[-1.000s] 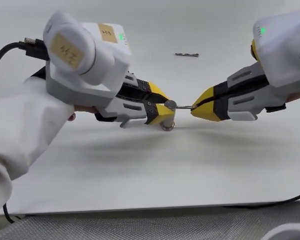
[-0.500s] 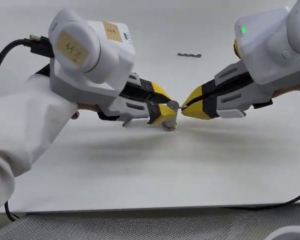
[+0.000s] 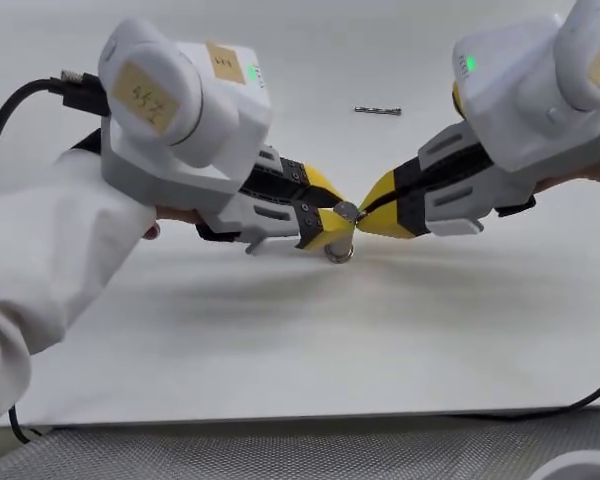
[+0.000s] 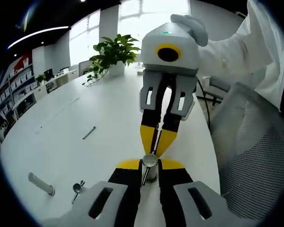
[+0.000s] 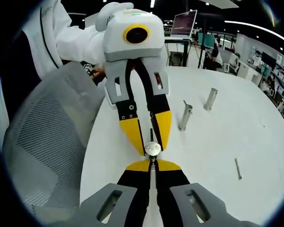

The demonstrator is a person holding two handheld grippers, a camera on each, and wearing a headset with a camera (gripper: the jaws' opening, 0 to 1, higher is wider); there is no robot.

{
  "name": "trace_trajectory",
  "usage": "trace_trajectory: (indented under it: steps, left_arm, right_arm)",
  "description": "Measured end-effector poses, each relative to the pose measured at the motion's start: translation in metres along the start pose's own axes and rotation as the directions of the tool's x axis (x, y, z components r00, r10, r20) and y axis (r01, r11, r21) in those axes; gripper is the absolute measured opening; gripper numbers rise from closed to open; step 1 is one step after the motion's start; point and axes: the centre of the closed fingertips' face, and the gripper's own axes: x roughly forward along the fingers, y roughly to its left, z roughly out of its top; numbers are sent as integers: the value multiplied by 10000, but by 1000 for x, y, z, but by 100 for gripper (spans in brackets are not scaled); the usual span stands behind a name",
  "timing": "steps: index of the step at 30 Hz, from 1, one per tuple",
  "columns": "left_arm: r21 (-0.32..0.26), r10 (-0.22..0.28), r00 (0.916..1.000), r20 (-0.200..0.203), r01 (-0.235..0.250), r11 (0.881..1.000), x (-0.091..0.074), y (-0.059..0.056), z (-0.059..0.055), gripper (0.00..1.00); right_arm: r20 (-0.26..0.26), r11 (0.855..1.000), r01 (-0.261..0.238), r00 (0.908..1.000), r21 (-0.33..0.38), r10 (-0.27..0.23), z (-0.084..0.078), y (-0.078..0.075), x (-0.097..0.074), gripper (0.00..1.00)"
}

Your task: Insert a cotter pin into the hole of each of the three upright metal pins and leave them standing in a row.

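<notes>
Left tongs [image 3: 331,226] clamp metal pin [image 3: 346,212]; right tongs [image 3: 368,207] pinch cotter pin [image 5: 152,165] against it.

Tan stickers [image 3: 140,97] on the left tongs [image 3: 332,222] bear handwriting too blurred to read.

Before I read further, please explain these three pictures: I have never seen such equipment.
No robot here: a person holds two hand tools with yellow jaws. One picture comes from a head camera, the two round ones from a camera on each tool. The left gripper clamps an upright metal pin on the white table. The right gripper pinches a thin cotter pin at its hole. Two more pins stand nearby, and a loose cotter pin lies beyond.
</notes>
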Motion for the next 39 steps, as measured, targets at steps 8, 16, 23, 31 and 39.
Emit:
trace_trajectory:
  steps: [8,16,23,31,39]
  left_arm:
    - [-144,57,9992,391,-51,9999,-10,-2,8,27]
    - [-720,18,9980,633,28,9974,-36,-8,-7,49]
    - [-1256,776,9944,722,-681,9897,-52,-4,-27,72]
    - [-2120,1410,9869,781,-1218,9697,-61,3,-43,96]
    - [-2253,1032,9901,948,-797,9710,-68,-10,-46,99]
  right_arm:
    - [306,9980,270,9991,570,-288,4,-2,-3,10]
    - [925,9898,597,9931,1295,-720,15,1,-1,18]
    - [1110,9801,575,9906,1897,-796,17,3,6,17]
    - [881,9803,611,9930,1879,-788,12,5,15,21]
    - [681,9787,601,9949,1965,-747,6,6,19,16]
